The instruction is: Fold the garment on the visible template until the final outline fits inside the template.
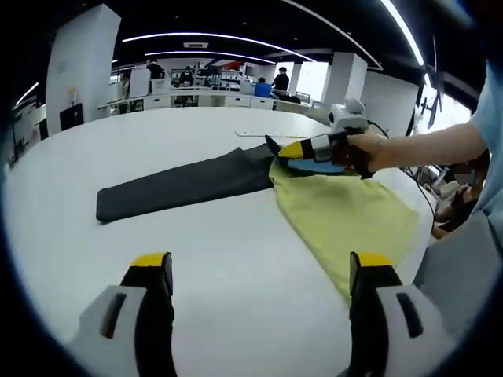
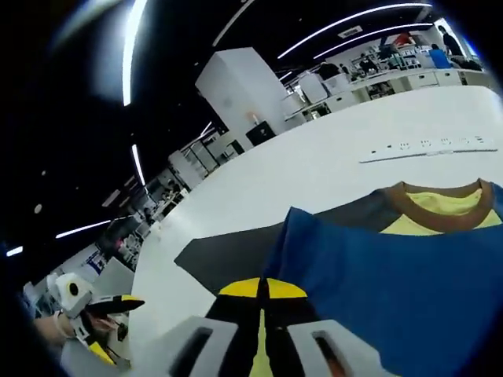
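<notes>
A garment lies flat on the white table (image 1: 196, 236). Its long dark grey sleeve (image 1: 181, 184) reaches left and its yellow-green body (image 1: 346, 216) spreads to the right. In the right gripper view a blue panel (image 2: 393, 275) lies close up, beside the grey sleeve (image 2: 228, 259) and a brown-edged yellow collar (image 2: 436, 206). My right gripper (image 2: 262, 289) is shut on the blue fabric. In the left gripper view it (image 1: 275, 146) comes in from the right, held by a hand at the garment's top edge. My left gripper (image 1: 259, 263) stands open above bare table, short of the garment.
A thin white strip (image 2: 428, 148) lies on the table beyond the garment. Desks, a white pillar (image 1: 78, 63) and people stand far behind. A person's arm and body fill the right side. The left gripper (image 2: 106, 306) appears at the table's edge in the right gripper view.
</notes>
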Demonstrator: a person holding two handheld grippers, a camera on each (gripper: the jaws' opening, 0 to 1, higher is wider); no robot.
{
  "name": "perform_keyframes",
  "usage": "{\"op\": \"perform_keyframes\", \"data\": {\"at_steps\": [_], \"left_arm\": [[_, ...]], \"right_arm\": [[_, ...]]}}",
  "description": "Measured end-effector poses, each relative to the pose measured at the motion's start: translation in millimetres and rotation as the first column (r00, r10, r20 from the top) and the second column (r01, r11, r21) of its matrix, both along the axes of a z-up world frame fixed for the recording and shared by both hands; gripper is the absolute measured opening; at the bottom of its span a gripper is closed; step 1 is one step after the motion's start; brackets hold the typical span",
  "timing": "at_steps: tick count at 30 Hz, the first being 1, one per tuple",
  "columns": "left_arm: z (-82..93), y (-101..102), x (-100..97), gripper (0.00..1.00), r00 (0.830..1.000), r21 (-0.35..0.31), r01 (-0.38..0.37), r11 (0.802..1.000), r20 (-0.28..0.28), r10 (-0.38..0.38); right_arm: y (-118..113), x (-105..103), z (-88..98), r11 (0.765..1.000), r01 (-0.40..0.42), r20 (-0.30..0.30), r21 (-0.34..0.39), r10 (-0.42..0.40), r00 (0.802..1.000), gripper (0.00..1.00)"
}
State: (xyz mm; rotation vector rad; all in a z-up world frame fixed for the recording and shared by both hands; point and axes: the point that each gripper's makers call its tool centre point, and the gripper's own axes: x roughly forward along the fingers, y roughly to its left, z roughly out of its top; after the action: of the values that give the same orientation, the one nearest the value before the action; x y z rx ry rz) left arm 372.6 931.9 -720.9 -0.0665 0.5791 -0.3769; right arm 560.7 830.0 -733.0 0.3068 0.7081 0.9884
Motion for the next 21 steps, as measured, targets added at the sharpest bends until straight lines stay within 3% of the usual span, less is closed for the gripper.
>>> {"op": "perform_keyframes", "data": {"at_steps": [7, 14, 16, 19, 21], "left_arm": [[-1.6, 0.6, 0.4, 0.9, 1.0, -0.004, -0.004, 1.0, -0.003, 0.004], [-2.4, 1.3, 0.3, 0.91, 1.0, -0.007, -0.01, 1.0, -0.009, 0.01], [-3.2, 1.6, 0.1, 0.91, 1.0, -0.005, -0.01, 1.0, -0.012, 0.01], [-3.9, 1.8, -0.2, 0.91, 1.0, -0.006, -0.01, 1.0, -0.015, 0.01], [-4.0, 1.5, -0.2, 0.91, 1.0, -0.007, -0.01, 1.0, -0.015, 0.01]], "right_arm": [[-1.1, 2.6, -6.0, 1.0, 0.003, -0.002, -0.016, -0.003, 1.0, 0.0], [-5.2, 3.2, -8.3, 0.999, -0.017, 0.036, -0.037, 0.019, 0.999, 0.0], [-6.9, 3.8, -7.9, 0.999, -0.02, 0.057, -0.043, 0.022, 0.998, 0.16], [-10.6, 4.7, -6.9, 0.995, -0.05, 0.139, -0.088, 0.062, 0.988, 0.43], [-11.6, 4.1, -4.3, 0.995, -0.057, 0.161, -0.087, 0.071, 0.984, 0.56]]}}
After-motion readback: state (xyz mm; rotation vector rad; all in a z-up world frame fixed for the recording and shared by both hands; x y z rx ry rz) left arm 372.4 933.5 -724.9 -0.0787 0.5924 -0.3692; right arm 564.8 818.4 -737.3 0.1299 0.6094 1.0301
